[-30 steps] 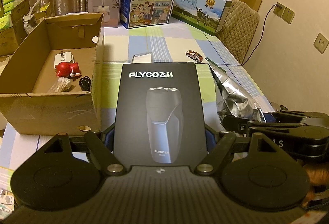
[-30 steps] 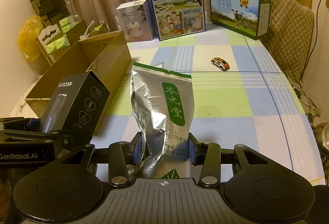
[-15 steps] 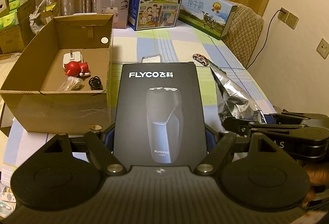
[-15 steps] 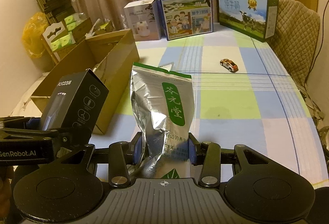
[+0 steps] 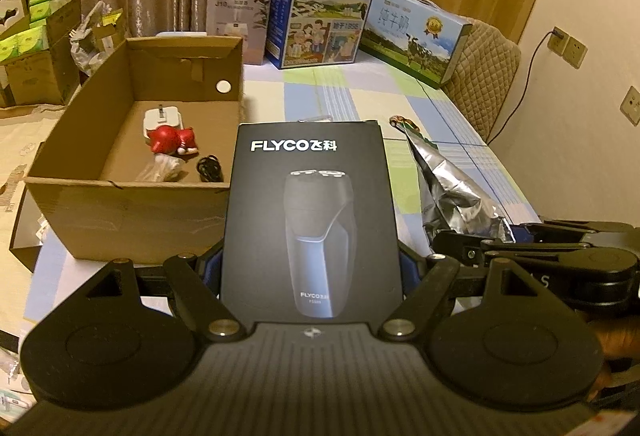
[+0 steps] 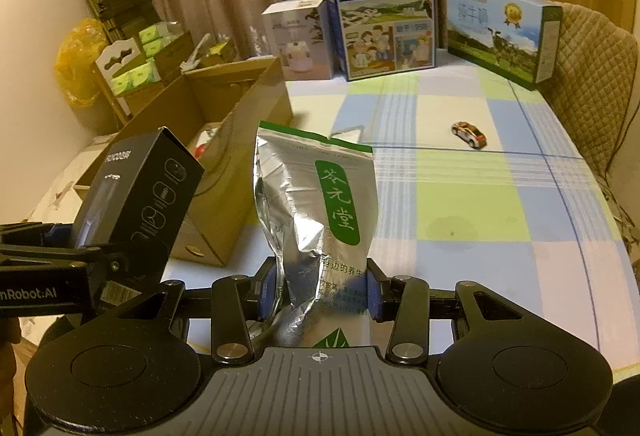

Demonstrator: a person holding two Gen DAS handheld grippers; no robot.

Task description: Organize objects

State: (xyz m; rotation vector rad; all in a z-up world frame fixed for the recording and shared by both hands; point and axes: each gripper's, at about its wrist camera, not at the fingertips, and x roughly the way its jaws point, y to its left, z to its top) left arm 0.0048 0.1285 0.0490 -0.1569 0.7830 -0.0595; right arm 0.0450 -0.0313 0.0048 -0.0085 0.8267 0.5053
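Above the checked counter (image 6: 472, 204), left tool (image 5: 310, 272) clamped on upright black rectangular FLYCO shaver carton (image 5: 310, 220), beside open brown cardboard box (image 5: 132, 212); right tool (image 6: 320, 292) clamped on crinkled silver foil pouch with green label (image 6: 316, 212), held just right of carton

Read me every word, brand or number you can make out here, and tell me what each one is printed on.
"FLYCO飞科": black shaver box, top front; small "FLYCO" again below.
"纯牛奶": tall blue milk carton.
"苓元堂": green label on the silver foil pouch.
"nRobot.AI": left gripper body, cut off.
"J10": white box.
Other print: too small or blurred.
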